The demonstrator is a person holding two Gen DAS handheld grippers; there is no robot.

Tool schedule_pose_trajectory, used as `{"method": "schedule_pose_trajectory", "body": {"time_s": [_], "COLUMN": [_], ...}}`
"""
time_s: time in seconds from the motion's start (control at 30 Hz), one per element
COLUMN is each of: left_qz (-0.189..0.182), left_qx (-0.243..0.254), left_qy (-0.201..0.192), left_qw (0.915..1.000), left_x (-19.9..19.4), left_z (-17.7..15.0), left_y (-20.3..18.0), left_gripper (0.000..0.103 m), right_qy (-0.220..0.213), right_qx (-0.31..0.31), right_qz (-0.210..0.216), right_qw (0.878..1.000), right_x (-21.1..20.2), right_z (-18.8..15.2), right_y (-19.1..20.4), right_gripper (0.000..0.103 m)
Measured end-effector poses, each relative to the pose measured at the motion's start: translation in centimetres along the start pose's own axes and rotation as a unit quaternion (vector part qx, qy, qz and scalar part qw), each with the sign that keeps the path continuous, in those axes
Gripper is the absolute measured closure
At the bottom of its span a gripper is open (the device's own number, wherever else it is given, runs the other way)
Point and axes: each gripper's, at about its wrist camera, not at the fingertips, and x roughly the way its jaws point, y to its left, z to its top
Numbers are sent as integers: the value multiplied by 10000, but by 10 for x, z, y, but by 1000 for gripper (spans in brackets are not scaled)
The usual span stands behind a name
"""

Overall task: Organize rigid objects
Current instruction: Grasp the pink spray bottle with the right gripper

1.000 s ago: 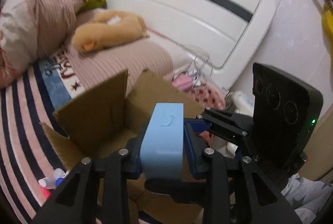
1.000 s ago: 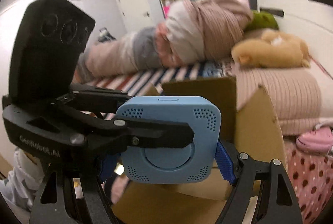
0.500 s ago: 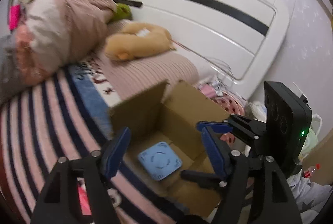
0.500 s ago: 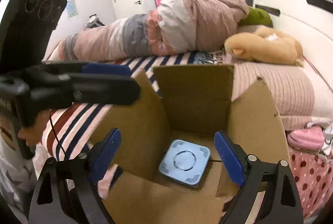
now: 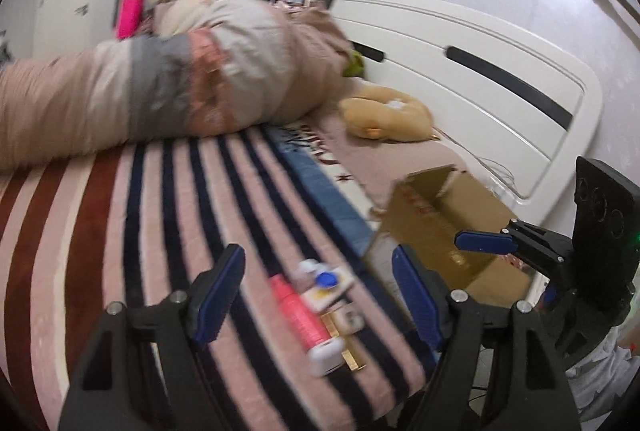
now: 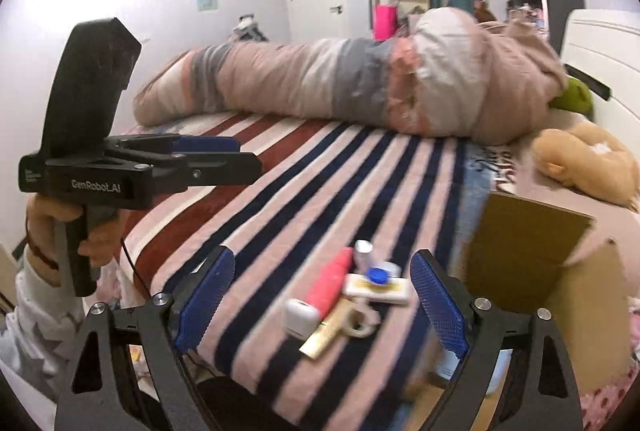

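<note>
A small pile of rigid items lies on the striped bed: a pink tube with a white cap (image 5: pixel 303 319) (image 6: pixel 328 285), a flat white and gold box (image 6: pixel 378 288), a blue-capped item (image 5: pixel 327 277) (image 6: pixel 376 275) and a gold stick (image 6: pixel 325 335). My left gripper (image 5: pixel 316 295) is open and empty just before the pile; it also shows in the right wrist view (image 6: pixel 208 155). My right gripper (image 6: pixel 320 305) is open and empty, its fingers either side of the pile; it also shows in the left wrist view (image 5: pixel 486 243). The open cardboard box (image 5: pixel 444 215) (image 6: pixel 532 263) stands right of the pile. Its inside is hidden.
A rolled quilt (image 6: pixel 360 83) lies across the far side of the bed. A tan plush toy (image 5: pixel 386 117) (image 6: pixel 588 159) rests near the white headboard (image 5: pixel 480 71). The bed's near edge runs just under the pile.
The blue square device, held by both grippers a second ago, was let go into the box. Both grippers opened and swung left, away from the box, to the pile on the bed.
</note>
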Motion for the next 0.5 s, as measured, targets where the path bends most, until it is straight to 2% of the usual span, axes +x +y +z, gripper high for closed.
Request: {"method": "schedule_pose_trajectory", "body": {"time_s": [0.03,0.1,0.17,0.23,0.37,0.43,0.5], "left_qz": [25,58,52,50,56,3,-52], "left_qx": [-84,-171,-253,-306,-342,-404,-456], "left_qy": [12,34,85,145,256,306,352], "left_qw": [10000,9998,9996,9994,9991,9987,9983], "left_x": [0,3,9,16,29,36,45], "left_z": [-6,-17,-28,-38,-58,-67,-73], "left_y": [13,32,49,63,84,94,102], "left_gripper": [30,30,30,30,30,30,30], "right_qy": [128,428,812,1288,2006,2223,2387], "right_qx": [-45,-34,47,185,573,721,757], "right_qz": [23,93,194,189,33,-85,-245], "right_qw": [9999,9990,9965,9913,9780,9723,9678], "right_x": [11,36,66,99,153,173,188], "right_z": [2,3,2,-4,-17,-21,-22], "right_y": [9,17,22,20,6,-4,-10], "right_gripper": [29,39,48,63,66,71,71]}}
